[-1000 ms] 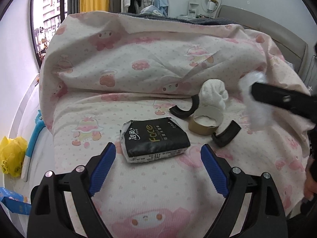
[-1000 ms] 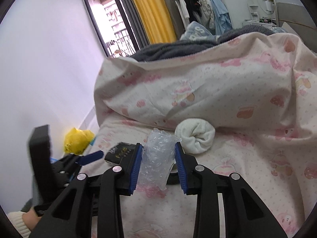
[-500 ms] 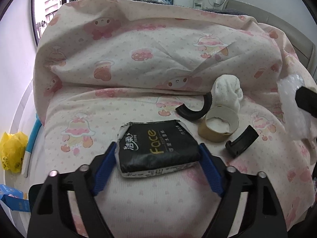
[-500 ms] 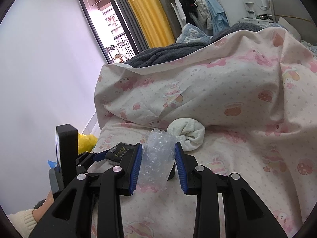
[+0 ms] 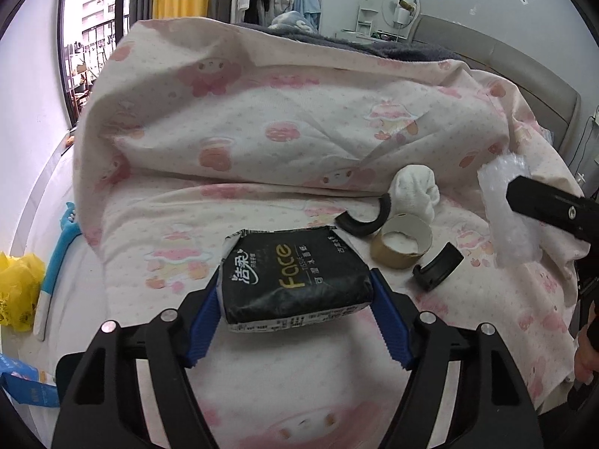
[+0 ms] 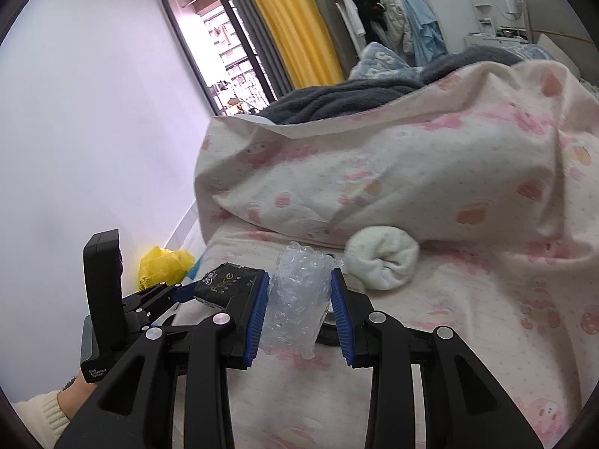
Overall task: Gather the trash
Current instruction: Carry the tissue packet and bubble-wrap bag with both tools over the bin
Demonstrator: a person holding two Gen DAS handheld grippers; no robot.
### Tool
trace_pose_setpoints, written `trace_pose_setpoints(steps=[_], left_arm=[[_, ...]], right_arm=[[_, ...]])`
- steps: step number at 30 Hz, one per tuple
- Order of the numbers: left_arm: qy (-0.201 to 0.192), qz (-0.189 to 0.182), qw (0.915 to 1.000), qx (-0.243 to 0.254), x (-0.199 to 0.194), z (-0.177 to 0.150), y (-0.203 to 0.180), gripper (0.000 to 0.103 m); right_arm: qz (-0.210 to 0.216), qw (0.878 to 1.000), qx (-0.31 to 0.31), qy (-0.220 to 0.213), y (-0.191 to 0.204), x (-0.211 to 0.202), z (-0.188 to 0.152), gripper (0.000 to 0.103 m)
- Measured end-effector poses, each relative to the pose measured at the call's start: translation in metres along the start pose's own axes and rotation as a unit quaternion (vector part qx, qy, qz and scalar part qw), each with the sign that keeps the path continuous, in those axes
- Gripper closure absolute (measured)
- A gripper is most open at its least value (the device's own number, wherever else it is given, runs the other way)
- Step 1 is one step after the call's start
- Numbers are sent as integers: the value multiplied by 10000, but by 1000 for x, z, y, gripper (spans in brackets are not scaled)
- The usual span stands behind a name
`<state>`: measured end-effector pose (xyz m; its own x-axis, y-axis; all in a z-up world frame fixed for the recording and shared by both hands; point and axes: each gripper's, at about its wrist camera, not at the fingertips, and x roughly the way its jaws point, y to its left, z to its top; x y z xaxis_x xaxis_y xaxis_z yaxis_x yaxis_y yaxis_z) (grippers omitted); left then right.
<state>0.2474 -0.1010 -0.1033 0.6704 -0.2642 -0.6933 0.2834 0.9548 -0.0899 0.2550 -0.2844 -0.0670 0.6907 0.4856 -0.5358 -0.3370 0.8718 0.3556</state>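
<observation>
Left claw [image 5: 295,321] now closed in and clamped on tissue pack [image 5: 290,275], right claw [image 6: 299,318] still gripping bubble wrap [image 6: 295,299]

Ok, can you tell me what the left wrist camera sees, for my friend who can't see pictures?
The left gripper with blue finger pads squeezes a black tissue pack with gold "Face" lettering on a pink cartoon-print bed quilt. Behind it lie a brown cardboard tape roll, two curved black plastic pieces and a rolled white sock.
</observation>
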Motion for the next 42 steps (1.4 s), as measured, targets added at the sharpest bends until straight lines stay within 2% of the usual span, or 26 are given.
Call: trace_pose_setpoints(steps=[7,22,32,42], left_arm=[[14,216,9998,-34,-23,-5,31,27],[239,660,9969,-363,-53,-30,115,27],[589,842,9919,-741,-62,-64,176,27],[1306,982,9788,-1231,-55,-105,240,27]], right_arm=[[220,9996,-129,-91,31,12,9,69],[790,9955,-509,88,116,67,16,69],[1195,9888,-823,336,180,104,9,69],[1412,9798,-1178,787,233,141,-9,69]])
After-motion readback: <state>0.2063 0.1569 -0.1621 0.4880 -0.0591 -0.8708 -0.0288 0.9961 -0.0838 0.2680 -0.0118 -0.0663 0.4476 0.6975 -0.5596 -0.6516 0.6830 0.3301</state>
